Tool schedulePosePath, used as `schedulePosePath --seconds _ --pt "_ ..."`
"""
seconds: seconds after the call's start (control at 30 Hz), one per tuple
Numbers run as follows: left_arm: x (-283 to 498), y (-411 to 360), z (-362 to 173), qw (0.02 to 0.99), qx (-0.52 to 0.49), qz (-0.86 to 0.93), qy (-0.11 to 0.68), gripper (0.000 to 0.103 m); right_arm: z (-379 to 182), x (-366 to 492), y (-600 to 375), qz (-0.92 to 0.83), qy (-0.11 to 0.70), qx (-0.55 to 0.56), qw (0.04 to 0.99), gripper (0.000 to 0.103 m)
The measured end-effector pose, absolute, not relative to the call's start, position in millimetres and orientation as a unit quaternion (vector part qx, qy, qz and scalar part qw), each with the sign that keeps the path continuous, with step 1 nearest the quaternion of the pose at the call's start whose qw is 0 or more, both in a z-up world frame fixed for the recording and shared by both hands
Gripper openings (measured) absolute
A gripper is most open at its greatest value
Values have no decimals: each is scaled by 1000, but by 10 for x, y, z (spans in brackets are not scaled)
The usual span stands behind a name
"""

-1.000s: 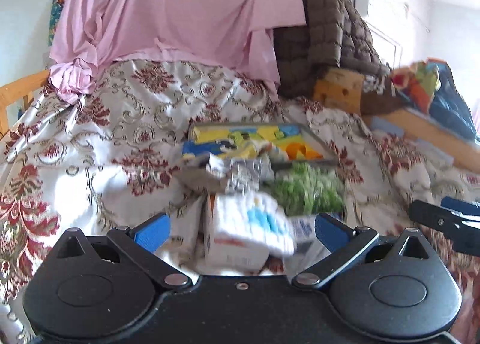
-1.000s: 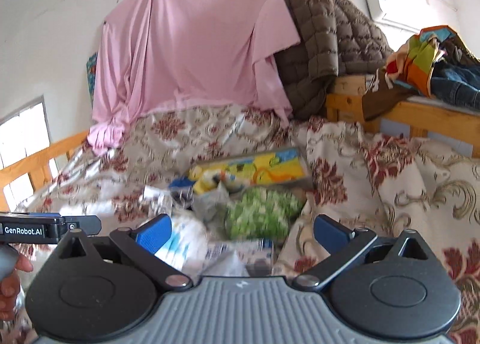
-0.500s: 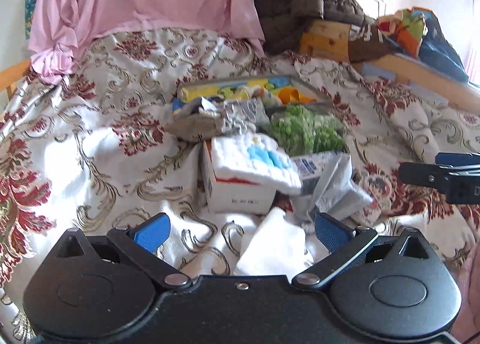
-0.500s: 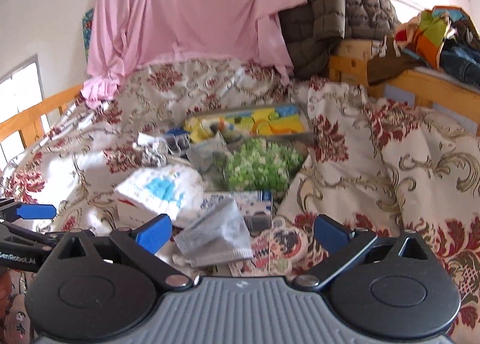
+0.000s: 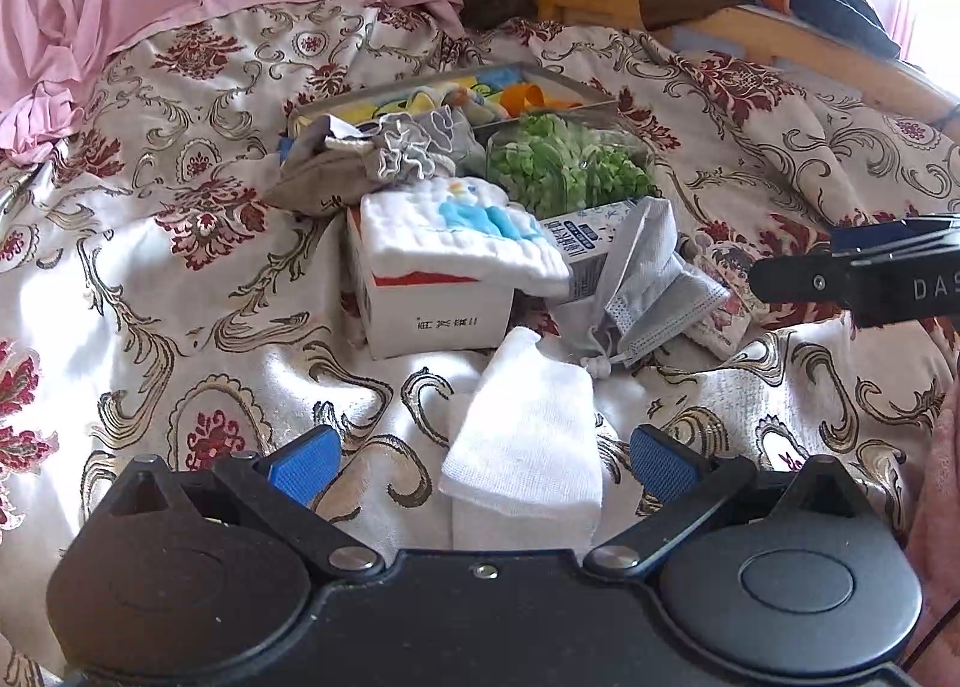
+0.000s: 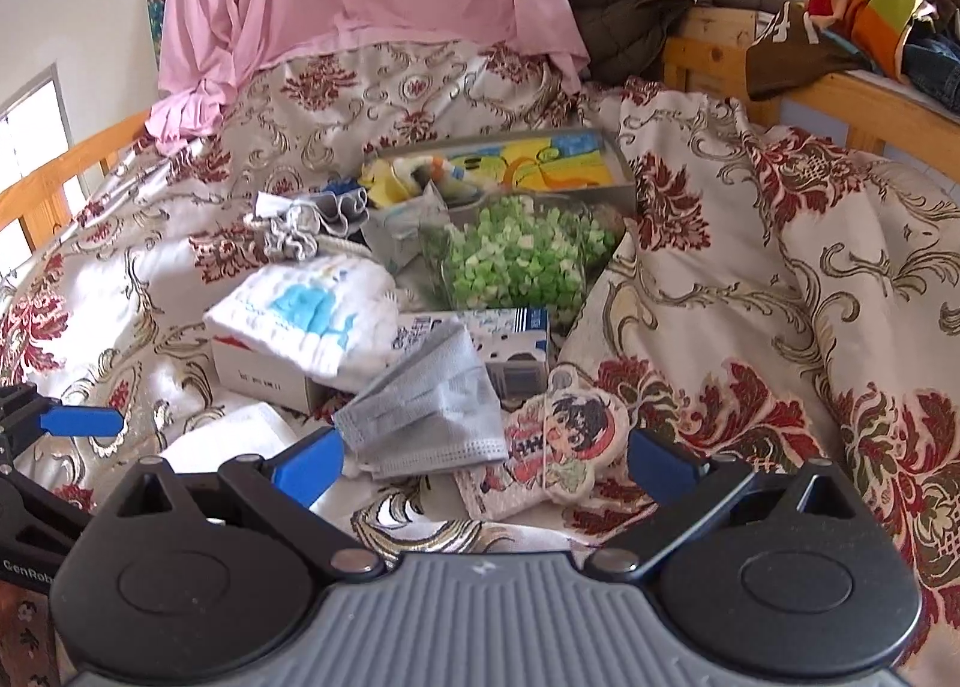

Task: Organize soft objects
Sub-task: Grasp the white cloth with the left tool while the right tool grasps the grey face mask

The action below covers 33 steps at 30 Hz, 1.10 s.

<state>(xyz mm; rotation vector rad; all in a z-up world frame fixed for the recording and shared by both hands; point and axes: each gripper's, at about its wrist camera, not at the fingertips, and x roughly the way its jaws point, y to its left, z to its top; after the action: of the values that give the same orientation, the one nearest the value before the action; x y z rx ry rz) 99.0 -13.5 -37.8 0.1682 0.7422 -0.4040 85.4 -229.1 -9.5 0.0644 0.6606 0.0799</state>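
Bed covered by a cream bedspread with dark red floral and gold scroll pattern (image 5: 180, 279); soft clutter bunched mid-bed, bare bedspread wide to the left side and along the near edge, a raised fold of the same cover (image 6: 780, 279) hemming the pile on the right. Left gripper (image 5: 480, 462) spread wide, nothing held, blue-padded fingers (image 5: 303, 462) either side of a folded white gauze cloth (image 5: 525, 441); cloth lies flat, long axis running from the gripper toward the pile, far corner pointing at a white cardboard box with a red stripe (image 5: 432, 303). A white quilted cloth with a blue print (image 5: 462, 237) drapes over that box's top. Right gripper (image 6: 483, 462) also spread wide and empty, low over a grey pleated face mask (image 6: 426, 417), long axis slanting up to the right, and a flat cartoon-figure plush (image 6: 564, 435) touching the mask's right end. Beyond: clear bag of green bits (image 6: 522, 261), shallow grey tray of colourful items (image 6: 540, 165). Wooden bed rail (image 6: 60, 177) at the left edge.
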Motion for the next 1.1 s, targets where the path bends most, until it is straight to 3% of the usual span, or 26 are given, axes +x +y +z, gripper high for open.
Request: schedulePosePath --seconds 0.77,1.1 --pt "1143 -264 -523 885 135 -240 376 94 -149 923 -2162 71 339 -1 938 103" --pt "1117 -252 -556 889 157 -234 361 81 -192 1099 -2142 117 335 22 935 103"
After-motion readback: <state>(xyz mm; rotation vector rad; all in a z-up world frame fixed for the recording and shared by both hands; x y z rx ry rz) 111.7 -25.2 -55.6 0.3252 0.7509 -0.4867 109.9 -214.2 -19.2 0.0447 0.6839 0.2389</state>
